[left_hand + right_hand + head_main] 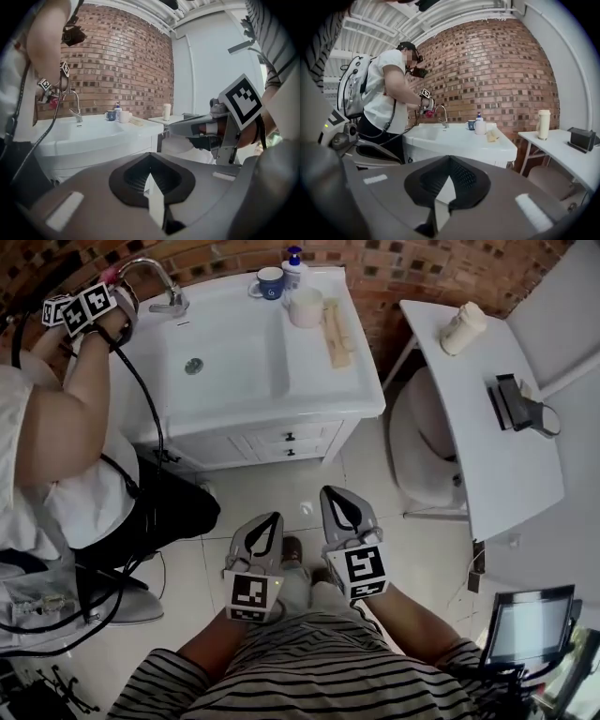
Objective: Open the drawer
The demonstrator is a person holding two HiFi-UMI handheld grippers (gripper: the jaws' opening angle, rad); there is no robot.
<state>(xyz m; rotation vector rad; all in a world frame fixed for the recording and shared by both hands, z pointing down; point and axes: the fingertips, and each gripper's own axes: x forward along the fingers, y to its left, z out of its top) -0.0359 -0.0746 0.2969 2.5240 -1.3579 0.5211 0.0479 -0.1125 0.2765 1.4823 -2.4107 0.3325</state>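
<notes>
The white vanity [370, 409] stands ahead, and its drawers [292, 437], with small dark knobs, are closed under the right half of the countertop. Both grippers hover over the tiled floor close to my body, well short of the drawers. My left gripper [274, 518] is shut with nothing in it, its jaws meeting at a point [150, 155]. My right gripper [329, 491], a little further forward, is also shut and empty [449, 158]. Each one shows in the other's view: the right gripper [190, 129] and the left gripper [370, 152].
Another person [56, 427] stands at the left of the sink [225, 362], holding grippers at the tap [159, 277], with cables trailing to the floor. Cups [306, 307] and a soap bottle sit on the counter. A white table [487, 427] and a stool [422, 446] are on the right.
</notes>
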